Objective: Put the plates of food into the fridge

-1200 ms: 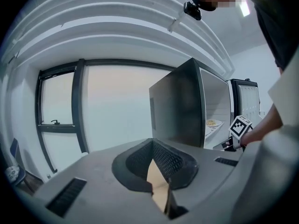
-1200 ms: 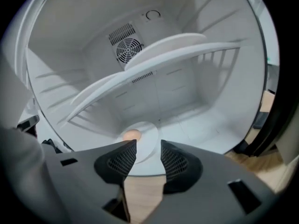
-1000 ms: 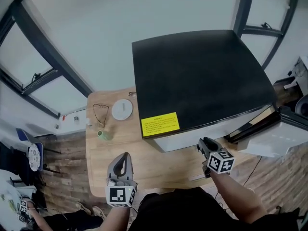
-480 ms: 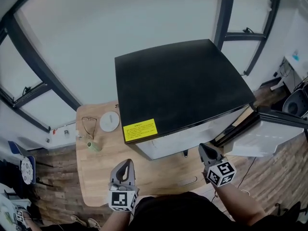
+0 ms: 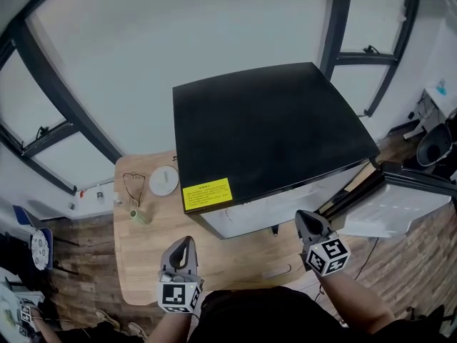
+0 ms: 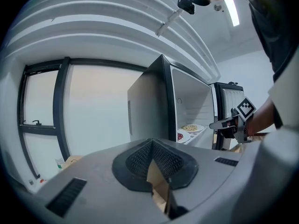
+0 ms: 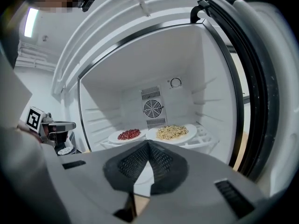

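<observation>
Plates [image 7: 174, 133] inside fridge [image 5: 271, 134], unseen from head view.

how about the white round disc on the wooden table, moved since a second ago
No: the white round disc still lies just left of the black-topped fridge.

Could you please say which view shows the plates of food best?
The right gripper view looks straight into the open fridge at the red-food plate and noodle plate, side by side. The left gripper view shows them small, from the side; the head view shows neither.
</observation>
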`<state>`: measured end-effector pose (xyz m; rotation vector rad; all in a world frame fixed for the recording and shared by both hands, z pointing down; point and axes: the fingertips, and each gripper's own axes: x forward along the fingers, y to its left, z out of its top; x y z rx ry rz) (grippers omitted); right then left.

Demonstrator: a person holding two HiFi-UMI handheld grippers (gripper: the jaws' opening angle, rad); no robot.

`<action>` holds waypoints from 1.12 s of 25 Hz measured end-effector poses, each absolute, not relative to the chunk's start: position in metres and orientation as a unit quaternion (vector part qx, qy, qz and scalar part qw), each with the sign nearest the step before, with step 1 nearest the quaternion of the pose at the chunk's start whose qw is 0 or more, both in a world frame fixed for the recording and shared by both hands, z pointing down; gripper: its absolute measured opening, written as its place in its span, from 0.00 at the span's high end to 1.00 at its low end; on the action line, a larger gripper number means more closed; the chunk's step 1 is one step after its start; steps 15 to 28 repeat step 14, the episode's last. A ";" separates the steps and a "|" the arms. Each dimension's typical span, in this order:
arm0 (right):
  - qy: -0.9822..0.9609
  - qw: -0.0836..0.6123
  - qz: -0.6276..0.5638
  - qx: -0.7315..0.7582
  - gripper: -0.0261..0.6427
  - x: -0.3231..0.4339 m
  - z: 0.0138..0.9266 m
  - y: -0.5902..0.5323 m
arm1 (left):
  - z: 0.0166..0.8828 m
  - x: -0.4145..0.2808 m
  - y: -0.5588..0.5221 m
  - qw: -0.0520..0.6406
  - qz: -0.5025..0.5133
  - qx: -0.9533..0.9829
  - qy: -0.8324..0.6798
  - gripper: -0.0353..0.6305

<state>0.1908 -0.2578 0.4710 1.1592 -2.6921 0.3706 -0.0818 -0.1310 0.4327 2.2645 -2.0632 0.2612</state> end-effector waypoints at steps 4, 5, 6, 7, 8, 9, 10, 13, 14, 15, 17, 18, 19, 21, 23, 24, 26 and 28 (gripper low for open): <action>-0.906 0.087 0.131 0.393 0.93 0.190 0.472 -0.261 | 0.431 -0.082 -0.133 0.031 0.084 0.734 -0.673 0.94; -0.906 0.085 0.131 0.394 0.93 0.190 0.471 -0.262 | 0.430 -0.082 -0.133 0.030 0.085 0.734 -0.673 0.94; -0.906 0.084 0.131 0.394 0.93 0.189 0.470 -0.262 | 0.429 -0.082 -0.134 0.029 0.085 0.734 -0.673 0.94; -0.906 0.082 0.130 0.394 0.93 0.189 0.469 -0.262 | 0.428 -0.082 -0.134 0.028 0.084 0.734 -0.673 0.94; -0.907 0.081 0.129 0.394 0.93 0.188 0.469 -0.262 | 0.427 -0.081 -0.135 0.027 0.083 0.734 -0.673 0.94; -0.907 0.080 0.129 0.393 0.93 0.188 0.468 -0.263 | 0.427 -0.081 -0.135 0.026 0.082 0.734 -0.674 0.94; -0.907 0.079 0.128 0.394 0.93 0.187 0.467 -0.263 | 0.426 -0.081 -0.135 0.026 0.082 0.733 -0.674 0.94; -0.906 0.076 0.130 0.395 0.93 0.188 0.467 -0.264 | 0.425 -0.082 -0.135 0.025 0.082 0.732 -0.676 0.94; -0.906 0.076 0.130 0.396 0.93 0.188 0.466 -0.264 | 0.424 -0.083 -0.135 0.024 0.082 0.732 -0.676 0.94; -0.906 0.076 0.130 0.396 0.93 0.188 0.466 -0.264 | 0.424 -0.083 -0.135 0.024 0.082 0.732 -0.676 0.94; -0.906 0.076 0.130 0.396 0.93 0.188 0.466 -0.264 | 0.424 -0.083 -0.135 0.024 0.082 0.732 -0.676 0.94; -0.906 0.076 0.130 0.396 0.93 0.188 0.466 -0.264 | 0.424 -0.083 -0.135 0.024 0.082 0.732 -0.676 0.94; -0.906 0.076 0.130 0.396 0.93 0.188 0.466 -0.264 | 0.424 -0.083 -0.135 0.024 0.082 0.732 -0.676 0.94; -0.906 0.076 0.130 0.396 0.93 0.188 0.466 -0.264 | 0.424 -0.083 -0.135 0.024 0.082 0.732 -0.676 0.94; -0.906 0.076 0.130 0.396 0.93 0.188 0.466 -0.264 | 0.424 -0.083 -0.135 0.024 0.082 0.732 -0.676 0.94; -0.906 0.076 0.130 0.396 0.93 0.188 0.466 -0.264 | 0.424 -0.083 -0.135 0.024 0.082 0.732 -0.676 0.94; -0.906 0.076 0.130 0.396 0.93 0.188 0.466 -0.264 | 0.424 -0.083 -0.135 0.024 0.082 0.732 -0.676 0.94; -0.906 0.076 0.130 0.396 0.93 0.188 0.466 -0.264 | 0.424 -0.083 -0.135 0.024 0.082 0.732 -0.676 0.94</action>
